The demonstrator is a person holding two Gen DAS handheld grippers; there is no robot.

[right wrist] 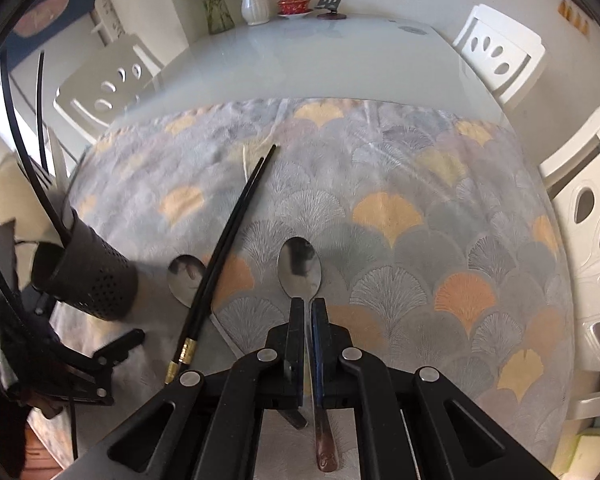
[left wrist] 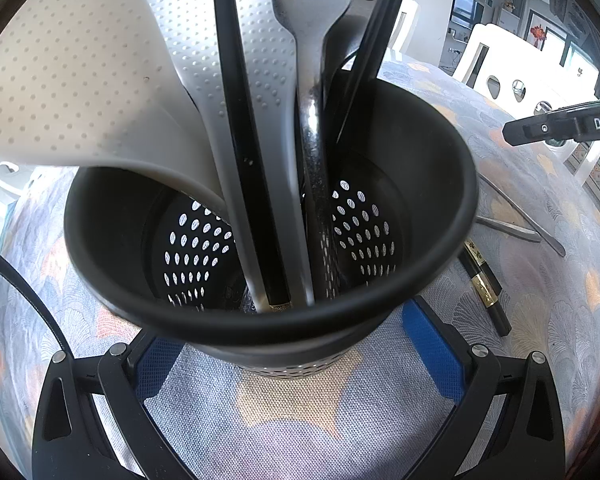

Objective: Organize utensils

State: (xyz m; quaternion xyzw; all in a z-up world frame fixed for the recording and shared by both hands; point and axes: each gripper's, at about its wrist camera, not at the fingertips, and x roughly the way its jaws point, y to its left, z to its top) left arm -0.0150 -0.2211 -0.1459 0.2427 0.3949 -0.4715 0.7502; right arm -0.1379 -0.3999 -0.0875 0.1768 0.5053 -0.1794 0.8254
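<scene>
Though gripper-clamped [right wrist: 308,310], spoon [right wrist: 300,266] aloft.

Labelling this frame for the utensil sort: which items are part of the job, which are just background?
Job:
- black holder, partly filled
- spoon pinched in right tongs
- second spoon on cloth
- black chopsticks on cloth
- left tongs around holder base

Background:
- white vase
- red lidded bowl
- white chairs
</scene>
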